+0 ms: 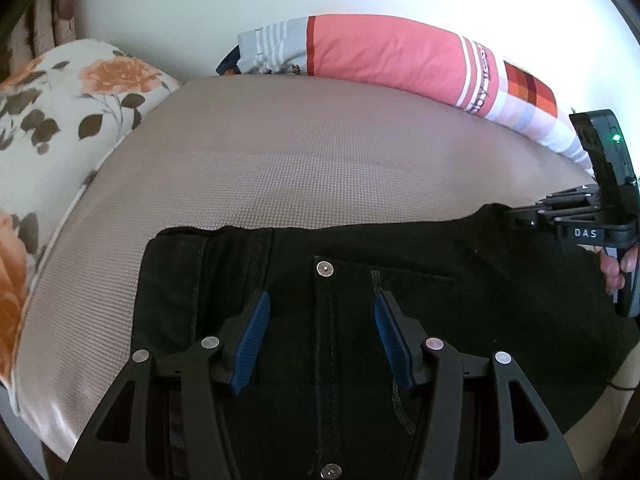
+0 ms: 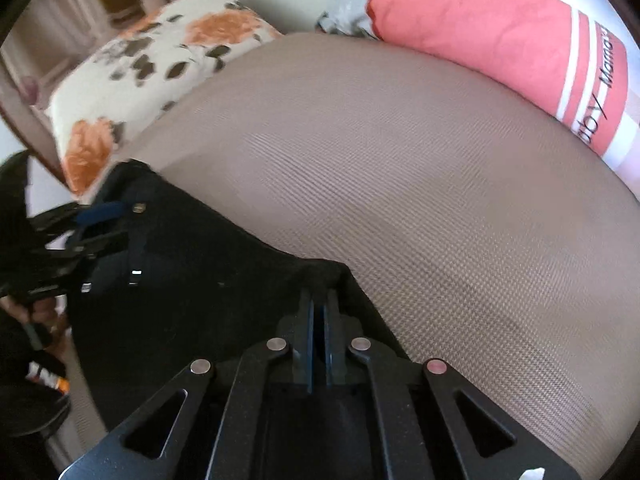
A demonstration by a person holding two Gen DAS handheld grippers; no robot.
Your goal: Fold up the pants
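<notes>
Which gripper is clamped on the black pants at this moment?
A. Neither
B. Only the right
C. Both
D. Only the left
B: in the right wrist view the right gripper has its fingers pressed together on a corner of the pants, while in the left wrist view the left gripper sits over the pants with its blue pads wide apart.

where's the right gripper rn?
The right gripper is shut on a corner of the black pants on the bed. In the left wrist view it sits at the far right edge, below the pink pillow.
</notes>
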